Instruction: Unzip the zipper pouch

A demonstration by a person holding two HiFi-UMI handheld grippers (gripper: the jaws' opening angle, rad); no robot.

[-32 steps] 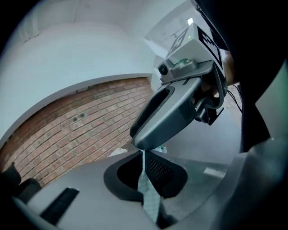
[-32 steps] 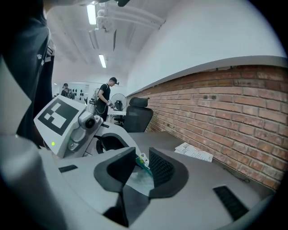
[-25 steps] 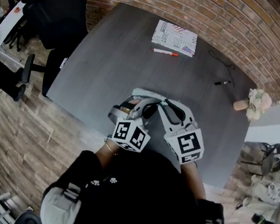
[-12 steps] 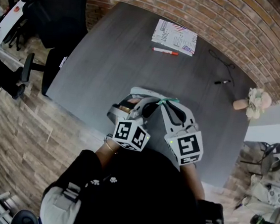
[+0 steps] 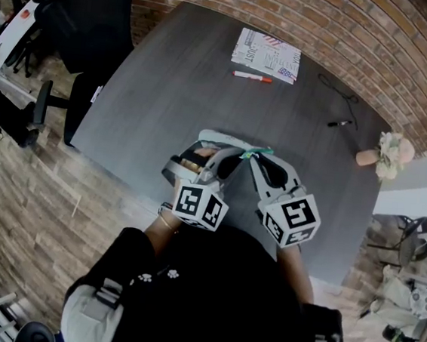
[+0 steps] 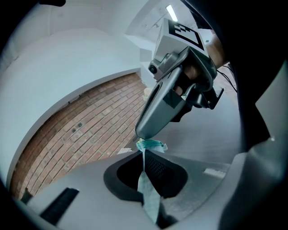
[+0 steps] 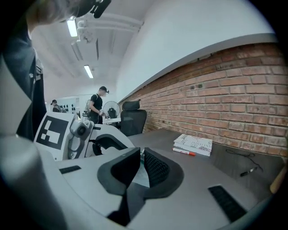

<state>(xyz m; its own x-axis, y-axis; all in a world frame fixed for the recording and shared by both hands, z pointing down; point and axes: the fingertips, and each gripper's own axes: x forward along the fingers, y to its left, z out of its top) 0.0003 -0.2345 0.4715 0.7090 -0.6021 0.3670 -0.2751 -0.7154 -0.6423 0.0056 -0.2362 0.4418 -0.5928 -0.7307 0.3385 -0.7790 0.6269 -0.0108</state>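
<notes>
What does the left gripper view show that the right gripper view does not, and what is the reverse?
Only left gripper view: the grey right gripper from outside, its jaws having just been closing on the teal zipper tab. Only right gripper view: a white printed book, a red-and-white marker pen, a black office chair. Both: red brick wall, grey table, pale translucent pouch fabric between that view's own jaws.

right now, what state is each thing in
left claw: shut on pouch fabric
right claw: jaws just closing, now gripping zipper pull
pouch: held between both claws; how far unzipped, cannot tell
marker: lying flat, cap seems on
booklet: closed, flat
</notes>
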